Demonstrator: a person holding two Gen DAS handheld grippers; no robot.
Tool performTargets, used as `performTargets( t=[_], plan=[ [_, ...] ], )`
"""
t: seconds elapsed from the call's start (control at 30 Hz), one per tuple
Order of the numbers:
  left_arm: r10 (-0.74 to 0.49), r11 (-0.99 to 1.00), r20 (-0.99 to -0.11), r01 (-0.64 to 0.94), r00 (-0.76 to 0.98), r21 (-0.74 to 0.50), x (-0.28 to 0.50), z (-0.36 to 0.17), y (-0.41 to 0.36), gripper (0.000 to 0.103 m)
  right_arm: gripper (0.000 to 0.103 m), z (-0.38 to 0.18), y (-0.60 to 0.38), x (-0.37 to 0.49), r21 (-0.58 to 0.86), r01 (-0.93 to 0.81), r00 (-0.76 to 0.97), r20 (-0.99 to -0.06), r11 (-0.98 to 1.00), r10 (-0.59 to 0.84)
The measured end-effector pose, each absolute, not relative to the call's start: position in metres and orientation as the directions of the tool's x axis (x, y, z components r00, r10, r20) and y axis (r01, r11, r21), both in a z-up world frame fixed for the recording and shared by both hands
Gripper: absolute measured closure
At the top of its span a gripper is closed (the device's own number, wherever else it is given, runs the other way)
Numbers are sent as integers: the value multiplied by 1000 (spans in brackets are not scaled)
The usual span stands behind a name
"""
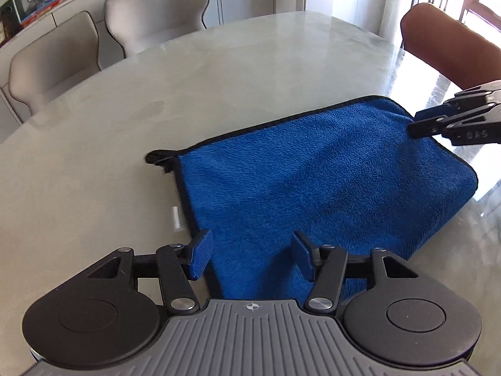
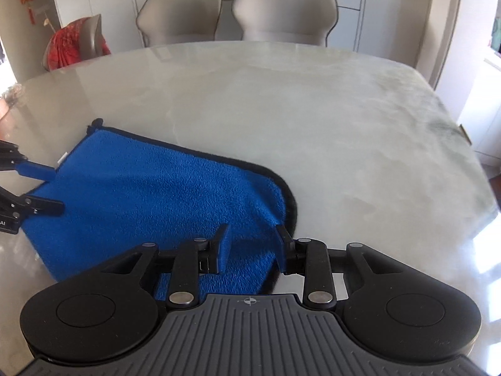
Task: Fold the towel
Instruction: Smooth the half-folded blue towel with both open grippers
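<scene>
I see the pale counter [image 1: 219,72] filling both views, its near edge hidden under my rigs. The blue towel [image 1: 313,181] lies flat at centre frame, its near hem cut off behind the left claw [image 1: 252,258], jaws apart. The right claw [image 2: 252,247], also apart, covers the towel's lower right corner.

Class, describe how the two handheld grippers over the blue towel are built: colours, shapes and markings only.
The left gripper and the right gripper match: black linkage bars with silver pivot bolts, two round black discs, a ribbed grey body with a small crosshair mark, and fingers faced with blue textured pads. No cables show.
</scene>
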State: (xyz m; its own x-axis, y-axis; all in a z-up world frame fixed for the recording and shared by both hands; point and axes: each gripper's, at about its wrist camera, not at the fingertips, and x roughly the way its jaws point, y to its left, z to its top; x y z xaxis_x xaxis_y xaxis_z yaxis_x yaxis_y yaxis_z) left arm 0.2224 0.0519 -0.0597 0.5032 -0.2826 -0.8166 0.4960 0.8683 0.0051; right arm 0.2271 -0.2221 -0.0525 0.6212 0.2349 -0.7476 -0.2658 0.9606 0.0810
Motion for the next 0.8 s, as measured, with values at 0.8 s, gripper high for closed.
performTargets(
  t=[0.8],
  plan=[
    [-384,839,-779,539,496,-71,173,-43,31,44,62,-58,-174,166,369,-240,614,-658,898,435]
  ],
)
